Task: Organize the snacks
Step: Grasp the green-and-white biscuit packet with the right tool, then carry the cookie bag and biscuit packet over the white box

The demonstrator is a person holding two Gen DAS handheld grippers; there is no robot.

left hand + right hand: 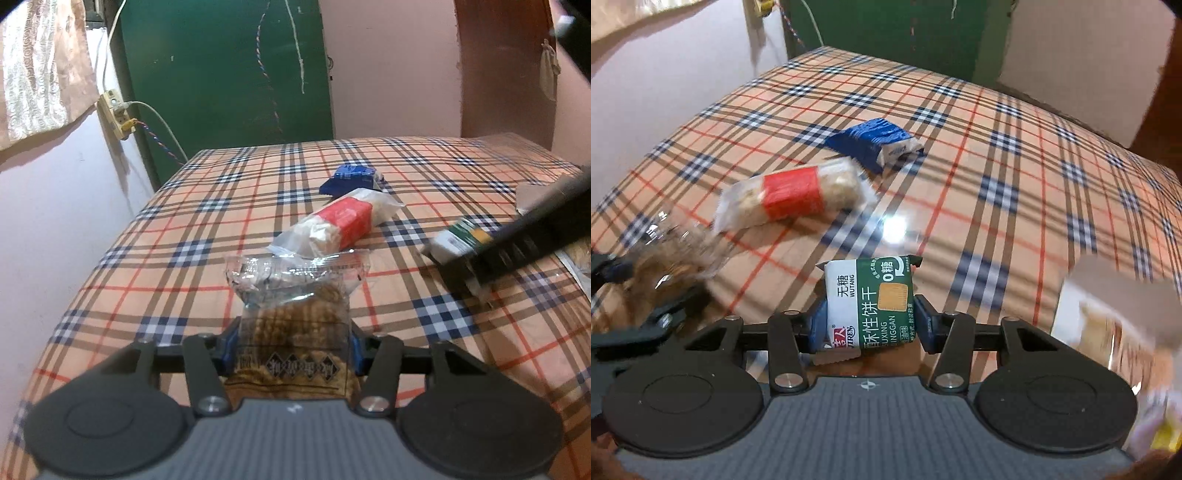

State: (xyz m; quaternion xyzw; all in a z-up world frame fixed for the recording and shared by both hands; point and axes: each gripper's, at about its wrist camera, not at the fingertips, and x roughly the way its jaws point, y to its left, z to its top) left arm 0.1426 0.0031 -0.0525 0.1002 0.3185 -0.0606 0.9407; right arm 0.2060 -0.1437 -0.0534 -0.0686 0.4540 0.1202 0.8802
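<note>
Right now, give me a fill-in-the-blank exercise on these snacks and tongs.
1. The left tongs grip a clear packet of brown ____.
2. The right tongs hold a white and ____ biscuit pack.
3. The red-banded packet lies on the ____ cloth.
4. Behind it lies a ____ wrapper.

Missing: biscuits; green; plaid; blue

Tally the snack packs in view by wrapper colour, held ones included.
Clear pack of brown biscuits, in the left gripper: 1
Green-and-white pack, in the right gripper: 1
Clear pack with red band, on the plaid cloth: 1
Blue pack, on the cloth: 1
Total: 4
</note>
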